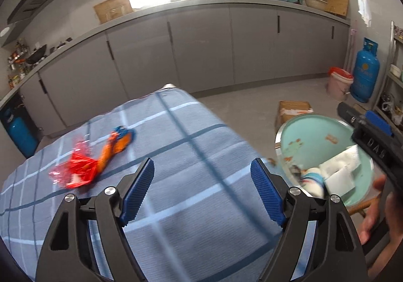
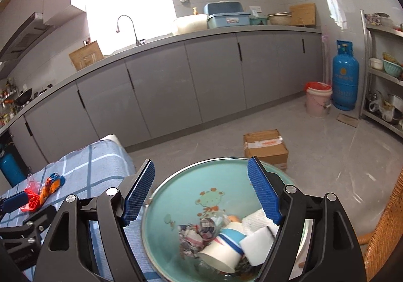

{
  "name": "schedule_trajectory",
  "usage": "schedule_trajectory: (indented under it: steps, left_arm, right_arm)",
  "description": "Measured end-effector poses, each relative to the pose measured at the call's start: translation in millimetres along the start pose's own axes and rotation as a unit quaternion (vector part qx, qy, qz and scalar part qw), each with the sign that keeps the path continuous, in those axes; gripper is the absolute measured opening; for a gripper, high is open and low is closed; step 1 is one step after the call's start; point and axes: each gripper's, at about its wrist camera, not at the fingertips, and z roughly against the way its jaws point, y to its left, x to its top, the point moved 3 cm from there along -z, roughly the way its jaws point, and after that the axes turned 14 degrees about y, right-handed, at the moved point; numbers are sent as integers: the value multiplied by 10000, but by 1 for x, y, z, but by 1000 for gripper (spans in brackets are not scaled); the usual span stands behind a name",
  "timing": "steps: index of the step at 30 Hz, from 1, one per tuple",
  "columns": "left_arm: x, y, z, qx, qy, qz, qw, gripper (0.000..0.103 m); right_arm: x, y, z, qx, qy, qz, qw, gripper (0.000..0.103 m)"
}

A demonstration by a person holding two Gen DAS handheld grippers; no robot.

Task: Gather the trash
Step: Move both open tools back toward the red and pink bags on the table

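We're over a blue checked tablecloth [image 1: 176, 156] in a grey kitchen. Our left gripper [image 1: 202, 188] hangs spread wide, gripping nothing, above the cloth. A crumpled red wrapper [image 1: 75, 171] and an orange-and-blue wrapper [image 1: 118, 143] lie touching, ahead to its left. Our right gripper [image 2: 201, 191], fingers released too, hovers over the round mint-green tray [image 2: 181, 194] holding a paper cup [image 2: 224, 249] and white tissue [image 2: 257, 221].

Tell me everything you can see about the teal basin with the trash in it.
The teal basin is round and shallow with a shiny metal rim and cartoon animal prints inside, looking like enamelled metal. It sits at the right edge of the blue checked tablecloth. Inside lie a paper cup on its side, white tissue, a white block and crumpled wrappers. The right gripper hovers open above it.
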Motion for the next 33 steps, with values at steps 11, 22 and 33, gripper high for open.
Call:
schedule_trajectory:
  steps: [11, 22, 33]
  left_arm:
    - [-44, 154, -10, 1103, 318, 872, 9896, 79]
    - [-42, 244, -33, 1368, 349, 1354, 9807, 79]
    - [-32, 270, -75, 989, 543, 1519, 9819, 73]
  right_arm:
    - [-4, 108, 1, 1023, 921, 969, 9857, 75]
    - [-5, 241, -2, 1479, 1404, 1713, 9639, 72]
    - [-21, 315, -70, 1435, 1795, 1554, 9607, 70]
